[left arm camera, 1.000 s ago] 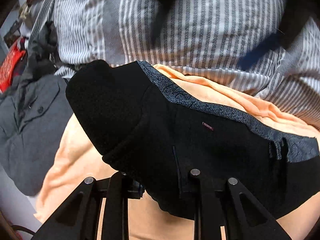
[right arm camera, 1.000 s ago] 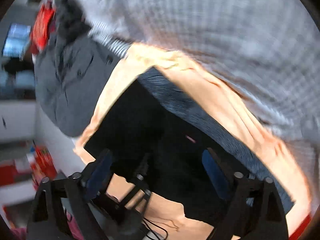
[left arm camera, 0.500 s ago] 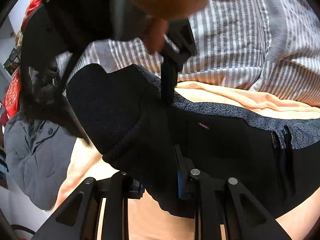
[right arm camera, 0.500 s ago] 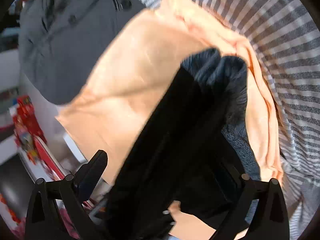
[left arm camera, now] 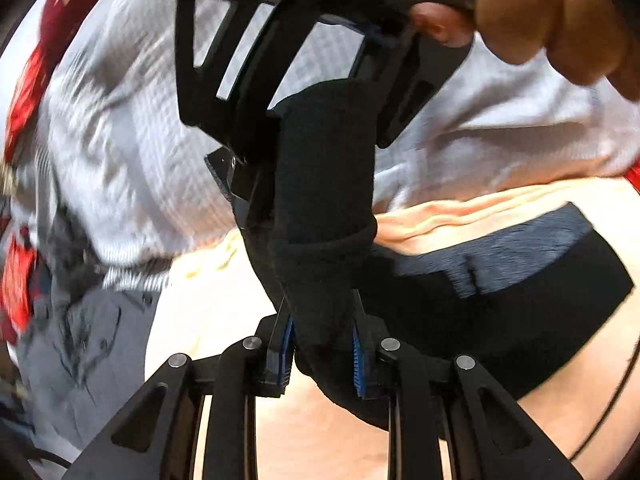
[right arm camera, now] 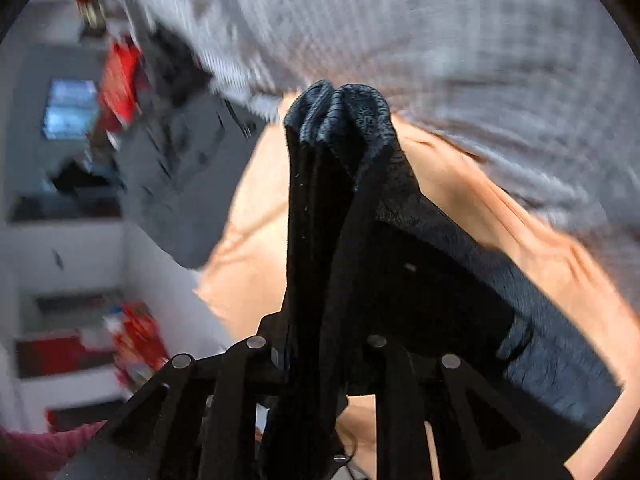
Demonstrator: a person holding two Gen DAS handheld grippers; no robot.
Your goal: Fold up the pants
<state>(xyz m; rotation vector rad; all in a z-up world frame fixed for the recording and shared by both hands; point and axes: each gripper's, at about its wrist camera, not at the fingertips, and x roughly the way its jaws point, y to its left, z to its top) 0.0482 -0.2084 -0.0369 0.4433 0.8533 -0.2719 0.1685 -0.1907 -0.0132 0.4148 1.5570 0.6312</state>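
Note:
Black pants (left arm camera: 500, 320) with a grey waistband (left arm camera: 520, 256) lie partly on an orange cloth (left arm camera: 320, 440). My left gripper (left arm camera: 322, 360) is shut on a lifted fold of them, the blue pads (left arm camera: 285, 356) pressing the cloth from both sides. Higher up the same fold sits my right gripper (left arm camera: 316, 160), held by a hand (left arm camera: 540, 8). In the right wrist view the right gripper (right arm camera: 316, 340) has its jaws closing on the pants (right arm camera: 420, 280), bunched fabric between them and the gathered waistband (right arm camera: 344, 112) standing up ahead. The fabric hides its fingertips.
Striped grey-white bedding (left arm camera: 120, 160) lies beyond the orange cloth (right arm camera: 256, 248). A grey jacket (left arm camera: 92, 360) is heaped at the left, also seen as the grey jacket (right arm camera: 180, 184). Red items (right arm camera: 120, 80) and white shelves (right arm camera: 60, 240) stand past the bed's left edge.
The right gripper, wide open a second ago, has come in over the pants and closed on the bunched waistband end. The left gripper has risen and rolled, keeping its grip, pulling a fold up.

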